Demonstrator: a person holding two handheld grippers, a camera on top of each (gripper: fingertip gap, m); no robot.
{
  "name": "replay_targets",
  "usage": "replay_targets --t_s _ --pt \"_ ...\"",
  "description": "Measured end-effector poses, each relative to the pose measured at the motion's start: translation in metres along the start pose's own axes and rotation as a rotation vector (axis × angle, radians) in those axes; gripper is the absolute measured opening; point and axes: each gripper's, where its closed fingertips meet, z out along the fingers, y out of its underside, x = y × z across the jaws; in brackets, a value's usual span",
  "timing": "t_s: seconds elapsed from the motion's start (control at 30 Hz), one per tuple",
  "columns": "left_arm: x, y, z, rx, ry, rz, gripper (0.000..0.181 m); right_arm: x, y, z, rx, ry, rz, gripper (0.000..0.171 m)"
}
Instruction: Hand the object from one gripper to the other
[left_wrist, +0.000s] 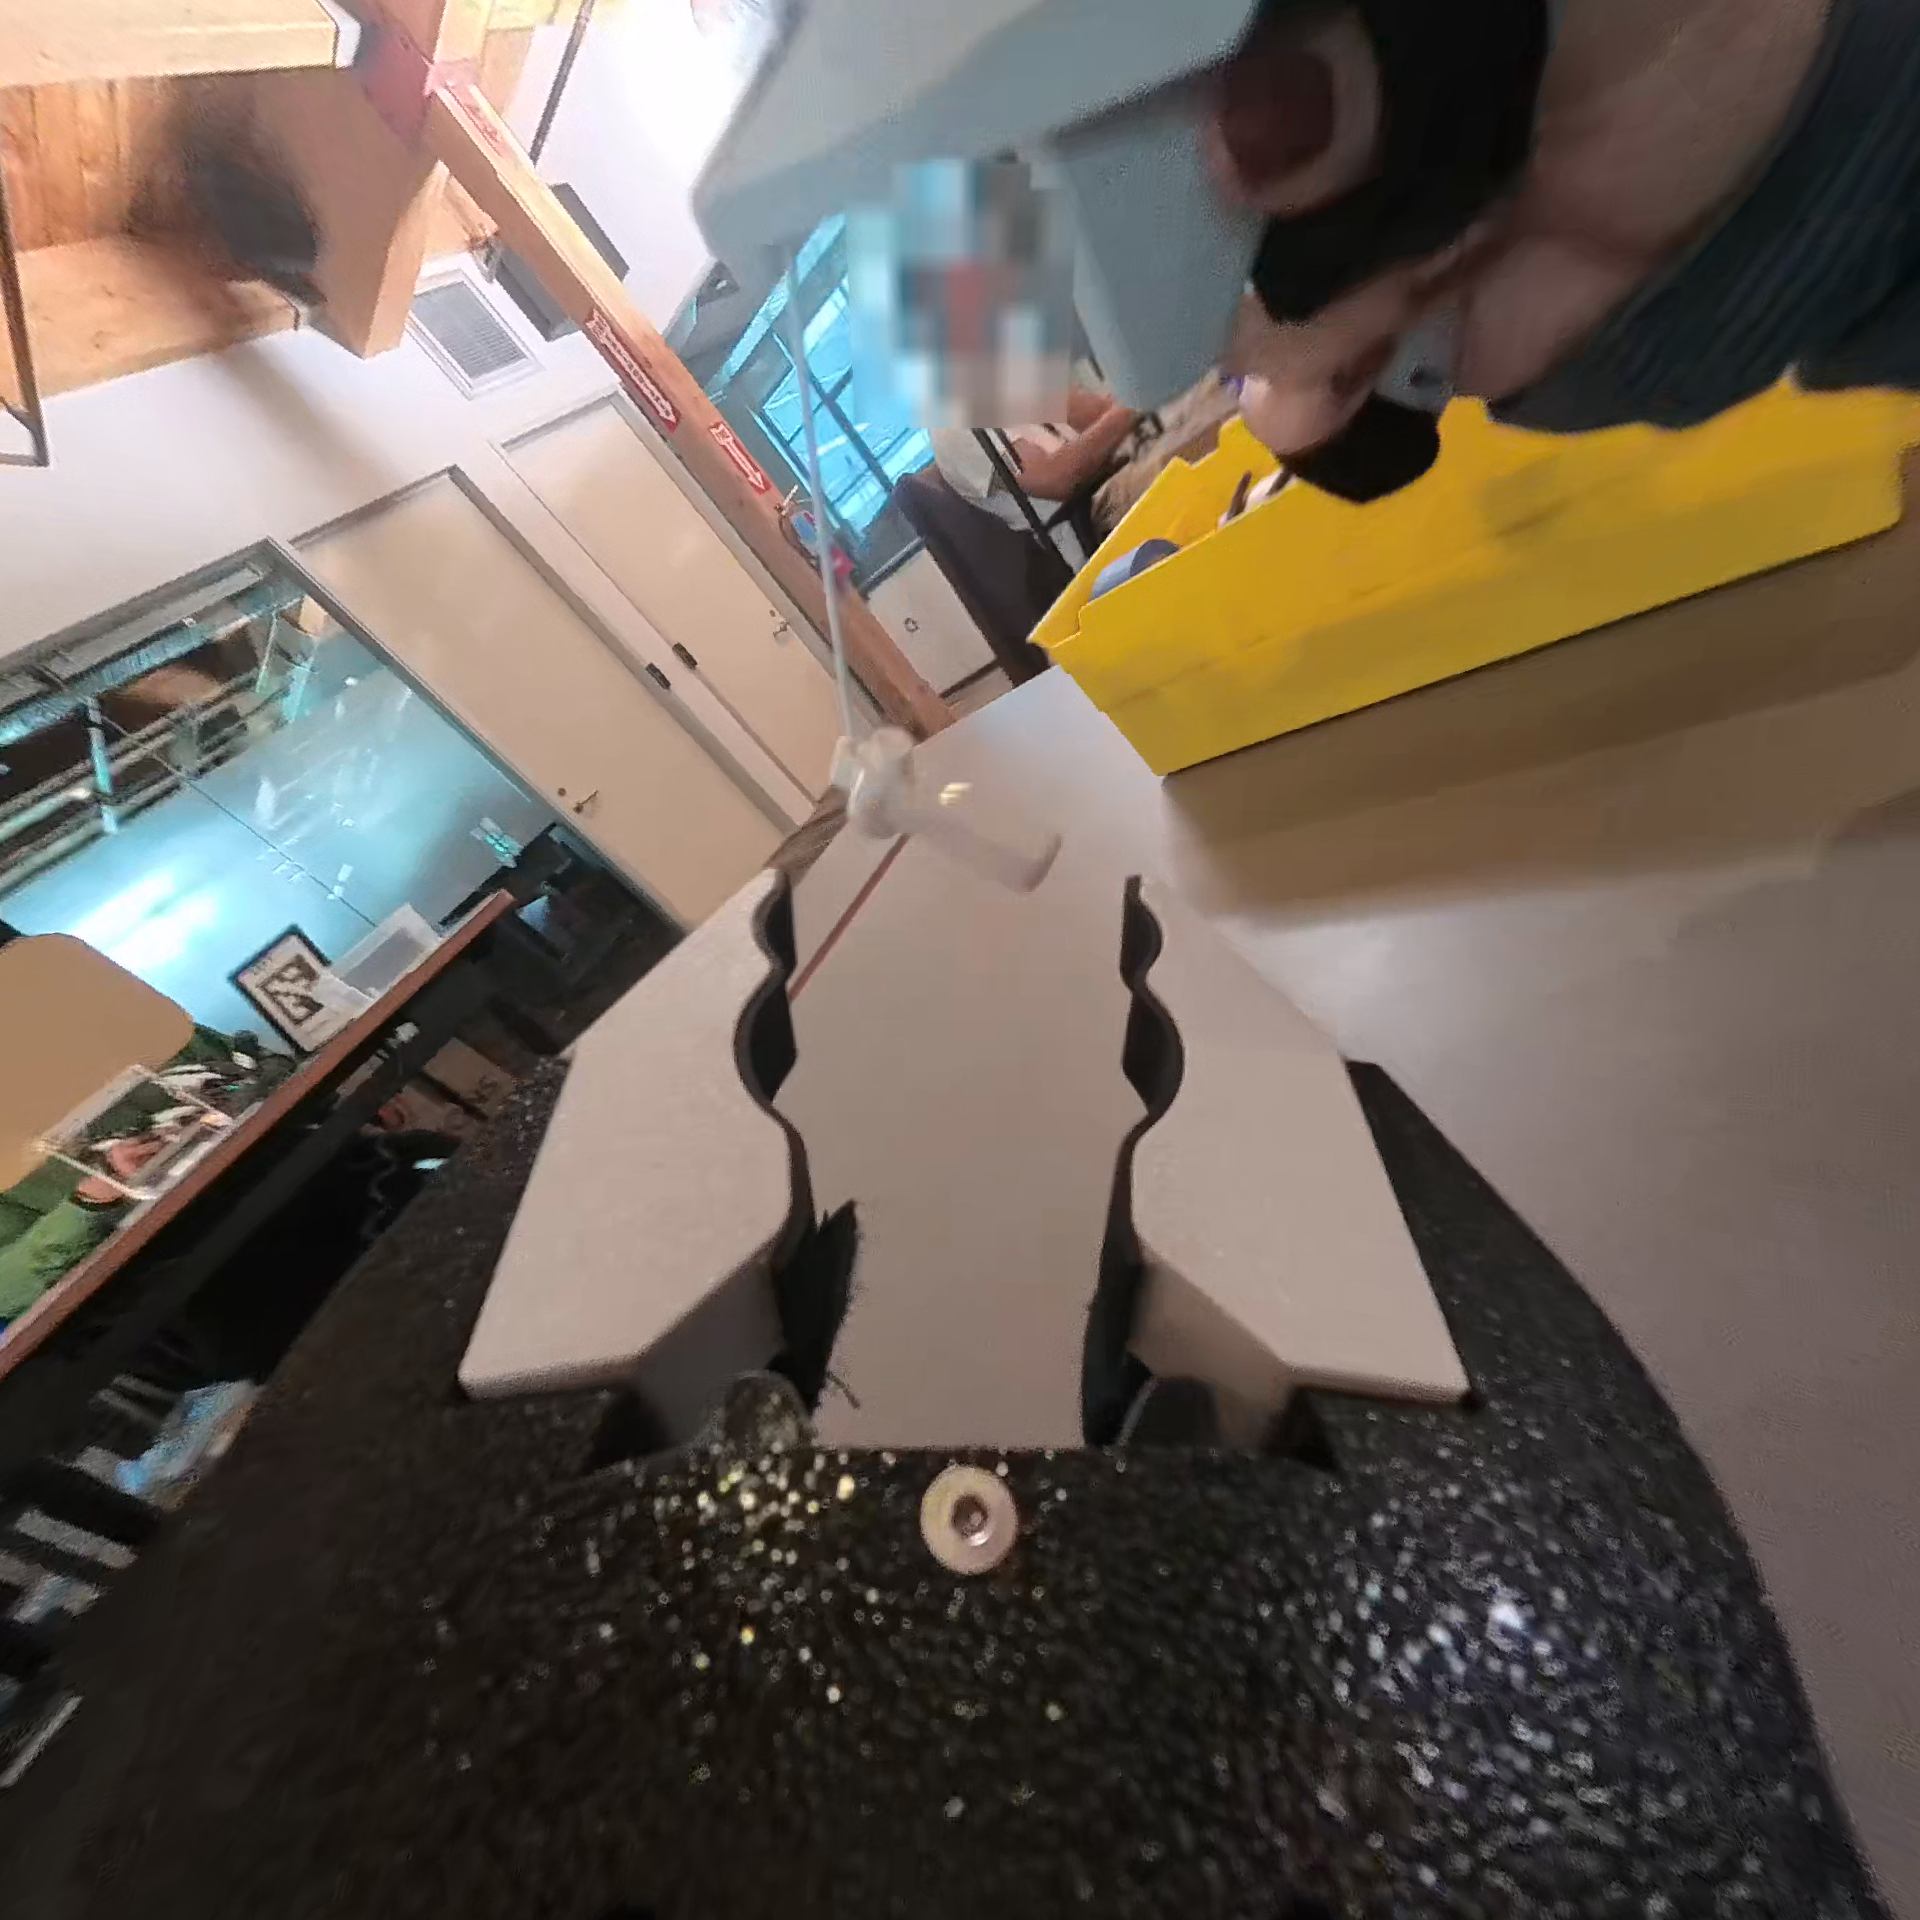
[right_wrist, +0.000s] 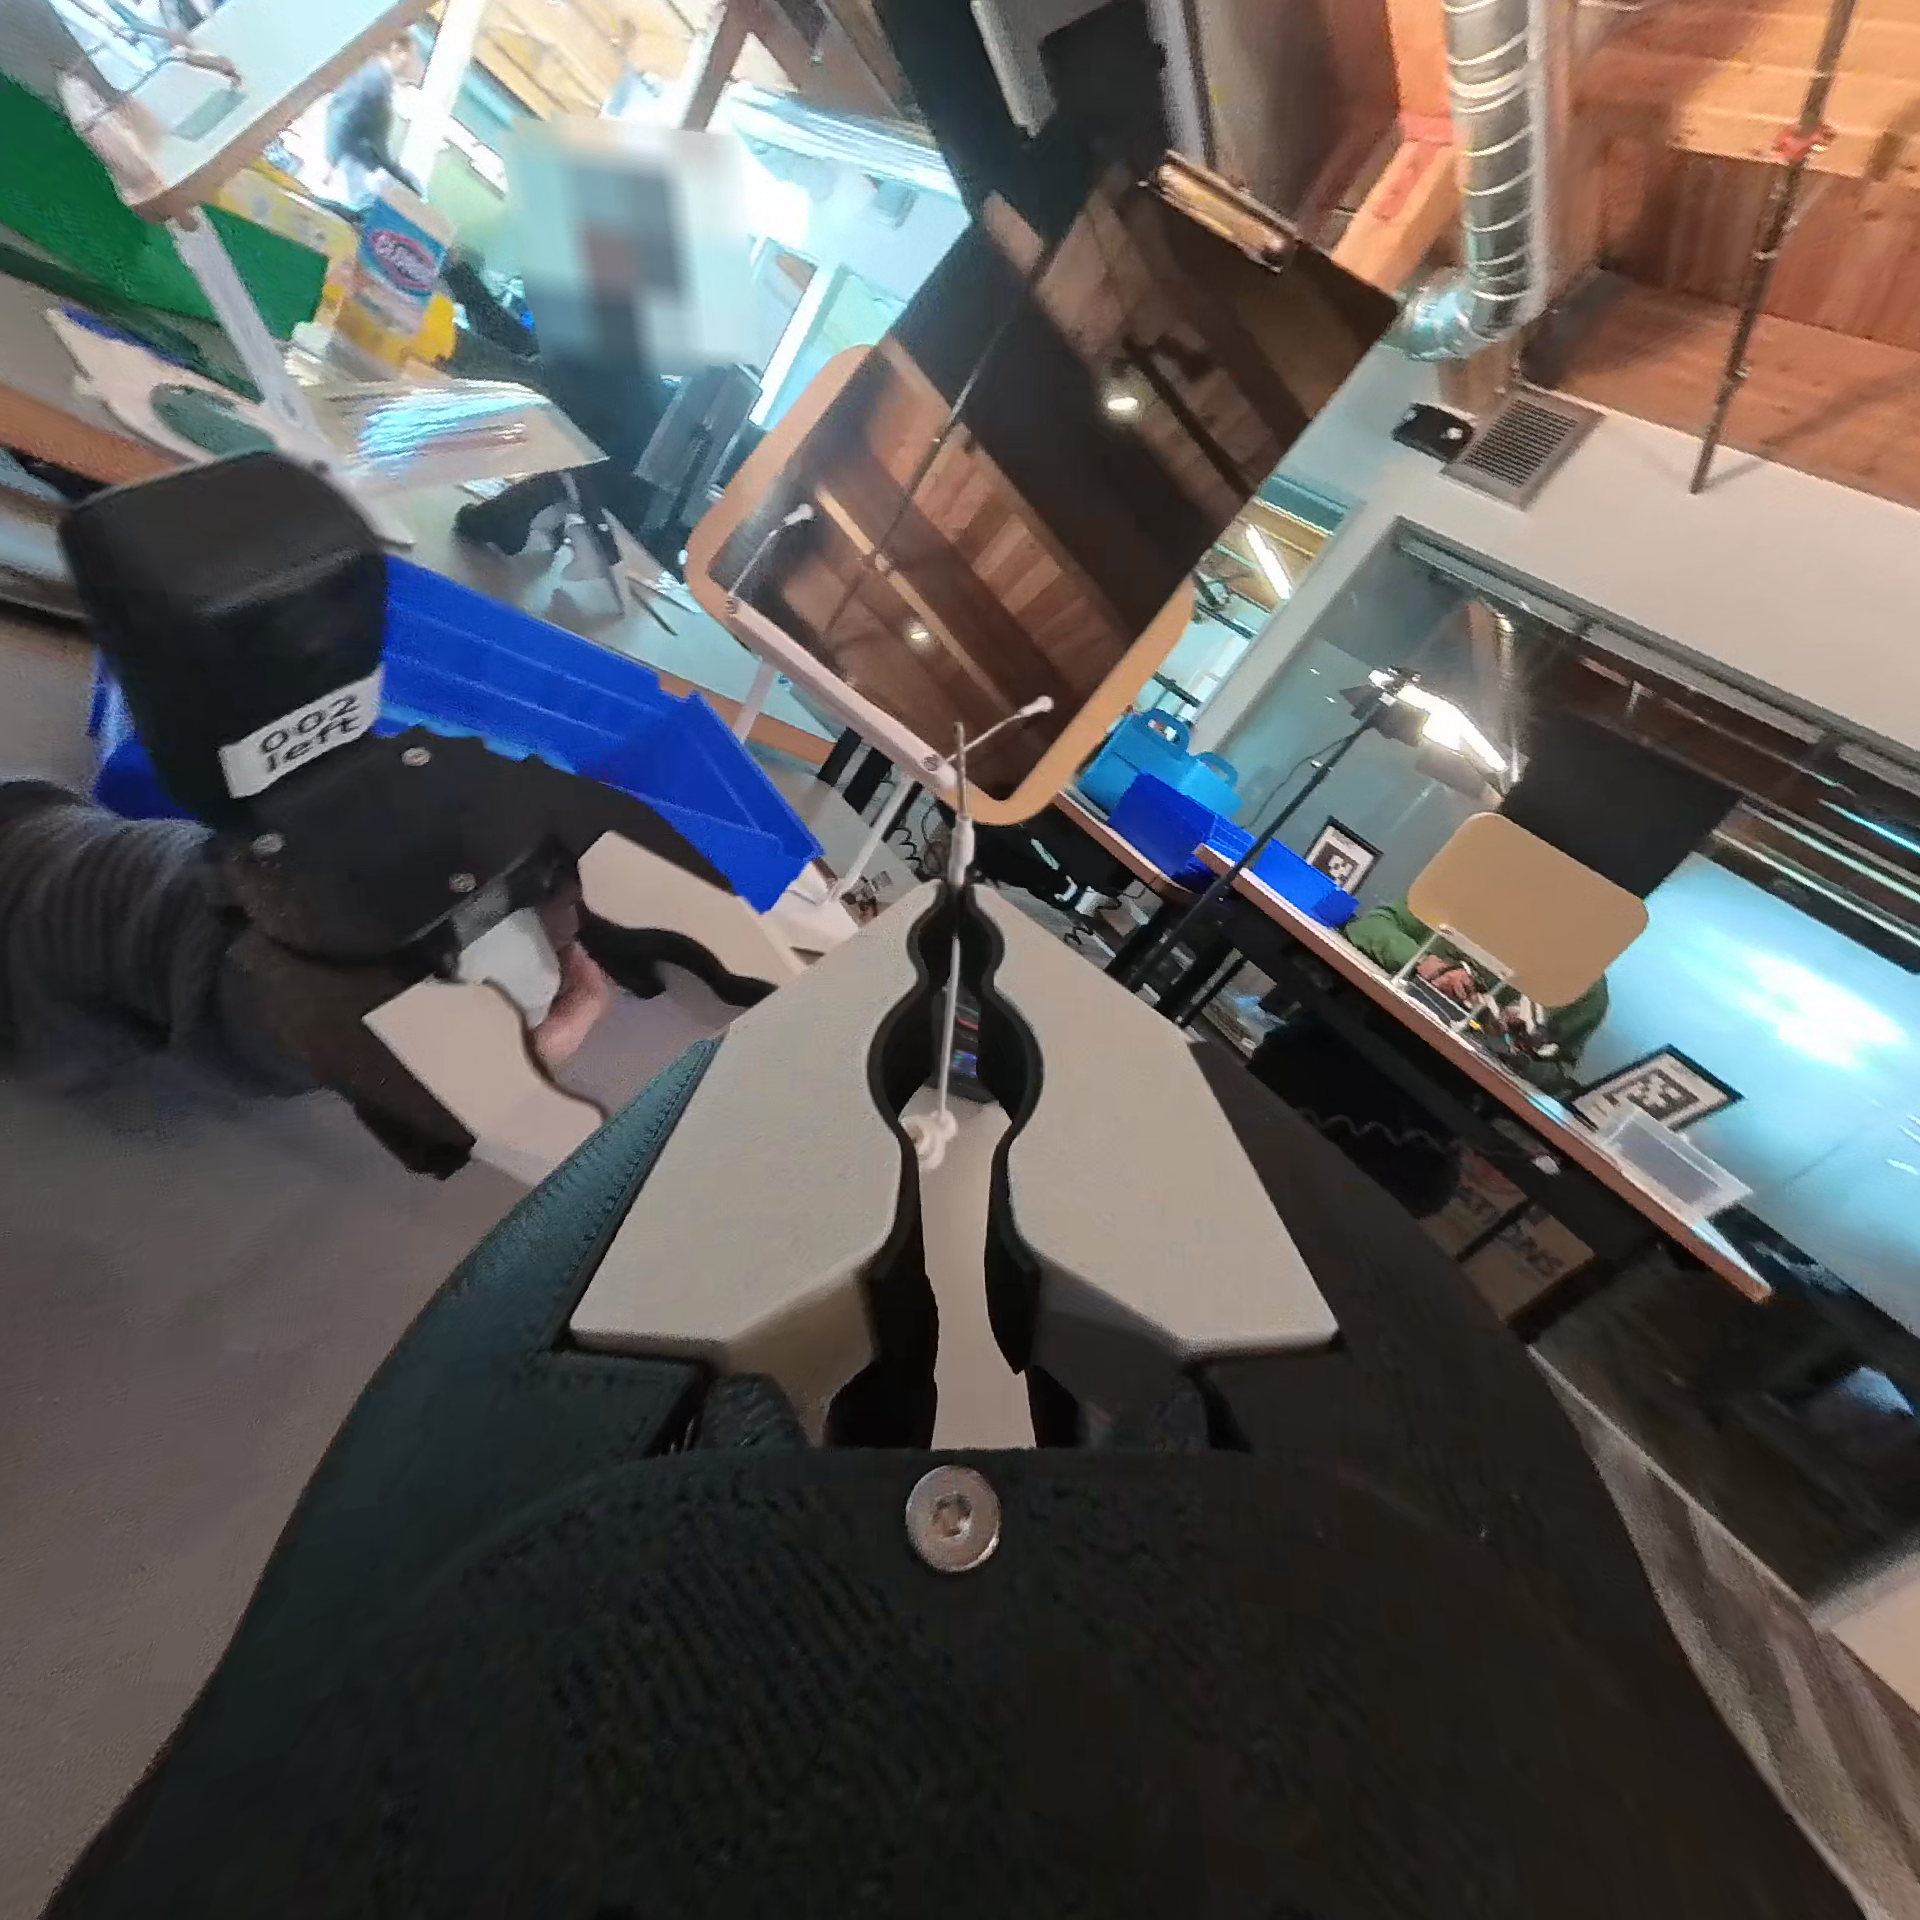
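In the right wrist view, the right tongs (right_wrist: 961, 914) are seen clamped on a thin white syringe-like object (right_wrist: 951, 997). The left tongs (left_wrist: 961, 935), wide apart, are seen below the hanging object (left_wrist: 940, 805). Only the left view shows the yellow bin (left_wrist: 1455, 592) on the bench (left_wrist: 1558, 987). The left gripper's white label is seen only from the right.

We see a yellow bin (left_wrist: 1455, 582) resting on a cardboard box (left_wrist: 1538, 748) on the grey table (left_wrist: 1610, 1039). A blue bin (right_wrist: 582, 717) sits on the same table. Beyond it hangs a clipboard (right_wrist: 1039, 499), with a silver duct (right_wrist: 1496, 156) overhead and glass partitions (left_wrist: 260, 748) farther off.
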Motion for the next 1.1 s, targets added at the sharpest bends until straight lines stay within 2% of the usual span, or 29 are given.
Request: replay_targets --t_s 0.1,0.17,0.27,0.37,0.5,0.73,0.83,0.9,0.93,1.03,1.1 --pt "-0.002 0.011 0.004 -0.062 -0.054 0.107 0.075 0.009 -0.002 -0.003 0.012 0.022 0.067 0.0" --pt "0.004 0.014 0.007 -0.079 -0.042 0.154 0.094 0.011 -0.007 -0.004 0.041 0.018 0.137 0.0" --pt "0.004 -0.001 0.005 -0.024 -0.109 0.24 0.104 0.012 -0.015 -0.004 0.085 0.005 0.242 0.0" --pt "-0.005 -0.022 -0.004 0.045 -0.245 0.367 0.095 0.012 -0.022 -0.004 0.129 -0.017 0.371 0.0" --pt "-0.011 -0.029 -0.011 0.07 -0.337 0.47 0.08 0.007 -0.03 -0.002 0.199 -0.099 0.589 0.0" --pt "-0.017 -0.053 -0.029 0.174 -0.408 0.483 0.039 0.012 -0.011 0.005 0.175 -0.091 0.747 0.0" --pt "-0.012 -0.051 -0.029 0.167 -0.372 0.519 0.022 0.016 -0.001 0.006 0.154 -0.076 0.771 0.0" --pt "-0.012 -0.045 -0.024 0.141 -0.337 0.481 0.01 0.016 0.008 0.008 0.109 -0.079 0.77 0.0" --pt "-0.013 -0.042 -0.022 0.131 -0.311 0.423 0.01 0.015 0.014 0.009 0.075 -0.083 0.77 0.0" --pt "-0.029 -0.035 -0.022 0.137 -0.253 0.129 0.009 0.017 0.029 0.009 0.003 -0.066 0.699 0.001" --pt "-0.045 -0.031 -0.025 0.171 -0.217 -0.131 0.009 0.021 0.037 0.008 -0.04 -0.029 0.57 0.024"
